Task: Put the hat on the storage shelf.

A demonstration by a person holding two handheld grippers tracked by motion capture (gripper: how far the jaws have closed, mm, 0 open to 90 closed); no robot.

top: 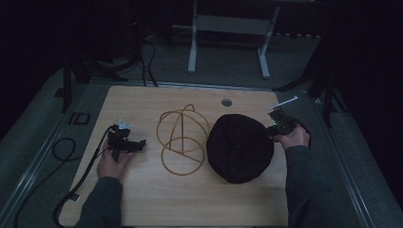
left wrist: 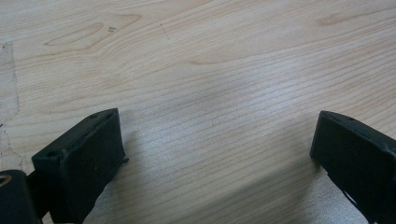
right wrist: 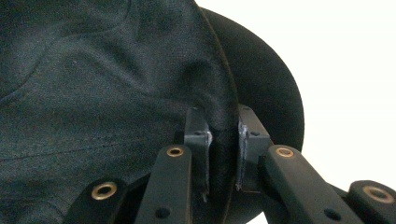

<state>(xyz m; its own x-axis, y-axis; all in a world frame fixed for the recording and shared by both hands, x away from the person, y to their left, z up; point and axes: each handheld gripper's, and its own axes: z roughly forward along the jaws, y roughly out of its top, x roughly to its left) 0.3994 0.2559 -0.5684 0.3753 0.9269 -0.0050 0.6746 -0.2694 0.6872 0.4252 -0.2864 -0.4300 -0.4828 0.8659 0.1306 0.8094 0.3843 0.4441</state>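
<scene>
A black felt hat lies on the wooden table, right of centre. My right gripper is at the hat's right rim, and in the right gripper view its jaws are shut on the hat's brim, which is pinched between the two pads. Left of the hat stands a wire hat stand made of yellow hoops. My left gripper rests on the table to the left of the wire stand, pointing right. In the left gripper view its jaws stand wide apart over bare wood, with nothing between them.
A round cable hole sits near the table's far edge. A black cable trails from the left gripper off the table's left side. A white frame's legs stand on the floor behind the table.
</scene>
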